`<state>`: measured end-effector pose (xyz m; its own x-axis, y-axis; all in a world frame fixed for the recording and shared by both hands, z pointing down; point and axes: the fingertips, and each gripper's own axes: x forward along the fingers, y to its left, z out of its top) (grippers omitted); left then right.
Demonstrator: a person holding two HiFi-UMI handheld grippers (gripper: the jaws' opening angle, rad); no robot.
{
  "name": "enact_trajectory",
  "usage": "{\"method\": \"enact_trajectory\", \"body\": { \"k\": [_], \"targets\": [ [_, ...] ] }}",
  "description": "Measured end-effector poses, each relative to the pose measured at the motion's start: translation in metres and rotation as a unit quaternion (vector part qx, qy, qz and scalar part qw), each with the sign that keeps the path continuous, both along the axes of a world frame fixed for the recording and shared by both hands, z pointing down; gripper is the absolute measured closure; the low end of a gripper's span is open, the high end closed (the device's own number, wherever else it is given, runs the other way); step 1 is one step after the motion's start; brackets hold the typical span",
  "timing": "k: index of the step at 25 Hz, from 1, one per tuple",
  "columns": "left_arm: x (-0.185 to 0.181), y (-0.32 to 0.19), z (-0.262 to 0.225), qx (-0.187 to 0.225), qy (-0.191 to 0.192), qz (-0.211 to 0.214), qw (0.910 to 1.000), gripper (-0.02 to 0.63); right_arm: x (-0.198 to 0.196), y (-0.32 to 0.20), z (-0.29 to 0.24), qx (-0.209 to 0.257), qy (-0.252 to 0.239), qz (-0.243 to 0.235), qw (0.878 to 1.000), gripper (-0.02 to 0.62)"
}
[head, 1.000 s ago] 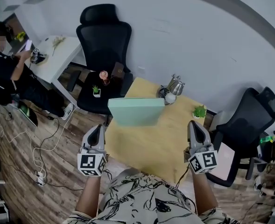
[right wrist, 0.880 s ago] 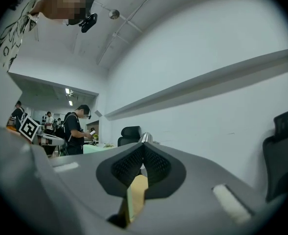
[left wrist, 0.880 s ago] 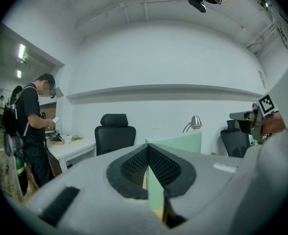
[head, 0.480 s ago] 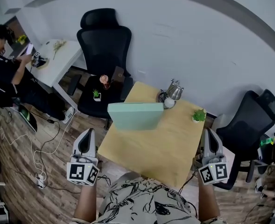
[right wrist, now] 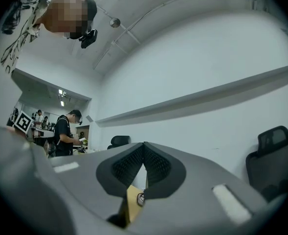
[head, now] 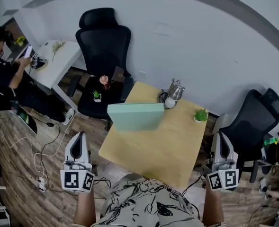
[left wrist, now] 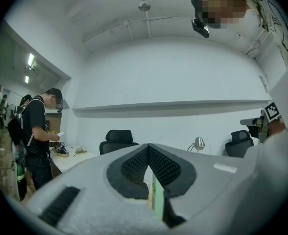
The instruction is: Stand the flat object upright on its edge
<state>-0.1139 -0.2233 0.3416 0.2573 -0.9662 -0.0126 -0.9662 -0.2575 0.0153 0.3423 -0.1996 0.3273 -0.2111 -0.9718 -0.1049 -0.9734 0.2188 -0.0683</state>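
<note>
A flat mint-green object (head: 135, 116) stands upright on its long edge on the wooden table (head: 153, 148), near the table's far left side. Nothing holds it. My left gripper (head: 77, 142) hangs off the table's left side, over the floor, jaws shut and empty. My right gripper (head: 221, 145) is off the table's right edge, also shut and empty. In the left gripper view the shut jaws (left wrist: 148, 153) point level toward the room, and a green sliver of the object (left wrist: 158, 199) shows below them. The right gripper view shows shut jaws (right wrist: 144, 153) facing the wall.
A metal desk lamp (head: 175, 91) and a small potted plant (head: 201, 115) stand at the table's far side. Black office chairs sit behind the table (head: 103, 56) and to its right (head: 253, 122). A person (head: 4, 74) stands at a white desk (head: 54, 60) at left. Cables lie on the floor.
Both grippers have drawn back and outward from the table, the left to the left, the right to the right. The green object has stayed upright in place.
</note>
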Motion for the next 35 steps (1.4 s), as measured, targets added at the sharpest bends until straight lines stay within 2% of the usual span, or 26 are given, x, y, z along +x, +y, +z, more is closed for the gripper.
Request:
{"method": "enact_trajectory", "body": {
  "k": [10,23,35],
  "targets": [
    [-0.019,0.018,-0.011,0.022,-0.002,-0.026,0.9994,0.604,0.019,0.008,-0.016,0.017,0.013,0.022,1.000,0.591],
    [-0.007,0.018,-0.007,0.017,-0.018,-0.018,0.9995,0.604,0.007,0.004,-0.010,0.018,0.009,0.008,1.000,0.591],
    [0.001,0.016,-0.003,0.016,-0.009,-0.020,0.9996,0.604,-0.001,0.003,-0.004,0.011,0.006,-0.001,1.000,0.591]
  ]
}}
